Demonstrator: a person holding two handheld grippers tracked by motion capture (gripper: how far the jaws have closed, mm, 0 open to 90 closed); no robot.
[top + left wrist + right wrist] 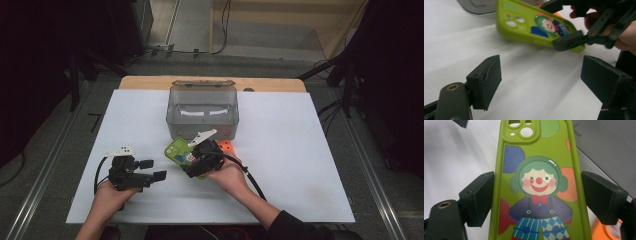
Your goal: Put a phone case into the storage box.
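Left gripper [152, 169] sat idle, jaws wide and empty. Right gripper [537, 195] clamped the lime-green silicone clown phone case [179, 151] by its edges, lifted just off the white table [300, 150], near the grey plastic bin [202, 107]. Next it probably needed carrying into that bin.

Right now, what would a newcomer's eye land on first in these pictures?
The lime-green phone case with its cartoon clown, gripped across its width by the right tongs at mid-table. Behind it stands a clear grey plastic box; the left tongs hang open beside it.
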